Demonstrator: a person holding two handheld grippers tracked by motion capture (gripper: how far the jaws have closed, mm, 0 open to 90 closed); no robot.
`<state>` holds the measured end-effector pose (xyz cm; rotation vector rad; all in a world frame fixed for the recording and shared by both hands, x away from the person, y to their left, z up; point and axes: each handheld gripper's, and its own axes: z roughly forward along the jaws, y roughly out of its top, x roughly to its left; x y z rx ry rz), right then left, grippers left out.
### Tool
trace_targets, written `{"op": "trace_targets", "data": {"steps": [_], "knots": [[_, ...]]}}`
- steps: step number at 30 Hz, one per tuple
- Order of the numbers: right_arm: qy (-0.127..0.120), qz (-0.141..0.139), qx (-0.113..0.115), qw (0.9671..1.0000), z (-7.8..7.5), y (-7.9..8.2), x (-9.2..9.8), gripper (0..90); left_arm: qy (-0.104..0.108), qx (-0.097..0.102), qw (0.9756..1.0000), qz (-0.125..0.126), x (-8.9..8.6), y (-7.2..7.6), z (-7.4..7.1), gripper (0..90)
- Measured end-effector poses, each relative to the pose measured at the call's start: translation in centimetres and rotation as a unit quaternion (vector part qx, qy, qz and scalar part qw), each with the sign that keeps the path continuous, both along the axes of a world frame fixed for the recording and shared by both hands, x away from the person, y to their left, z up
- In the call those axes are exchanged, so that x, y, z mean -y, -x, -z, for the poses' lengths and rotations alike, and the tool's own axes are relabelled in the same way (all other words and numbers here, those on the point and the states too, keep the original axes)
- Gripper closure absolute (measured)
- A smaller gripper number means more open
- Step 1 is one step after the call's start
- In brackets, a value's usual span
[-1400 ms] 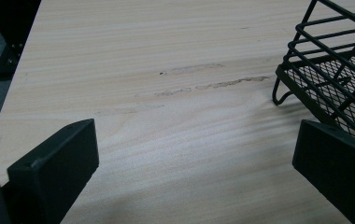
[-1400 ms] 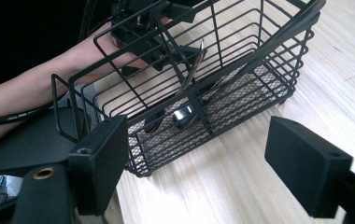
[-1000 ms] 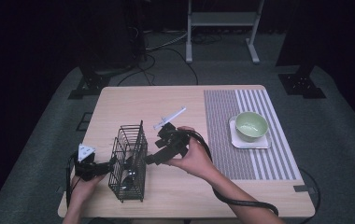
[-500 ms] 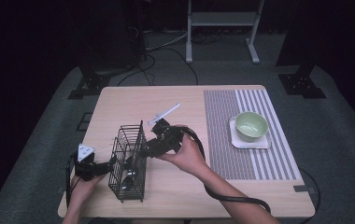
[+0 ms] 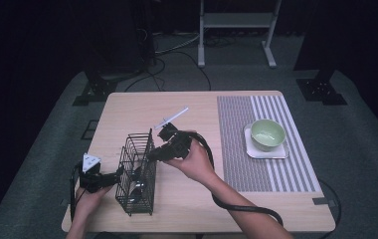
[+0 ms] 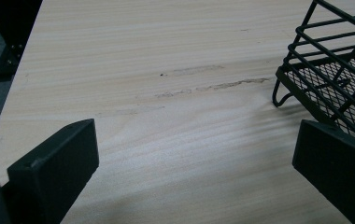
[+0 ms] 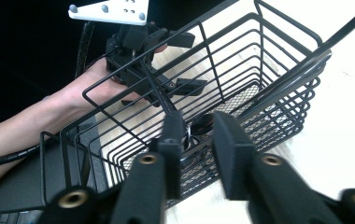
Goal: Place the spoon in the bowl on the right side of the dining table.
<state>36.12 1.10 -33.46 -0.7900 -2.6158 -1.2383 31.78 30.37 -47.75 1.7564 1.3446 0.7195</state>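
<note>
Black wire cutlery basket (image 5: 138,172) stands on the wooden tabletop (image 5: 187,209) between both grippers in the high view. Left gripper (image 6: 194,158) view: wide jaws, basket foot beside the right jaw. Right gripper (image 7: 199,154) view: jaws have just been closing, now narrow over the basket's rim; whether they grip anything I cannot tell, so the work looks unfinished.
</note>
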Motion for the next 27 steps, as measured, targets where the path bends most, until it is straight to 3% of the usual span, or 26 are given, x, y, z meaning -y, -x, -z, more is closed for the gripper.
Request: {"op": "trace_targets", "data": {"steps": [6,18,27], "knots": [[-0.014,-0.012,-0.009,0.9998,-0.1,0.1,-0.1,88.0,0.001,0.000,1.0000,0.000,0.0,0.0,0.0,0.0],[-0.019,-0.018,-0.013,0.9996,-0.8,0.4,0.1,88.6,0.002,0.000,1.0000,-0.001,0.0,0.0,0.0,0.0],[-0.023,-0.018,-0.004,0.9996,-2.1,0.8,0.4,88.7,0.002,0.001,1.0000,-0.001,0.0,0.0,0.0,0.0]]}}
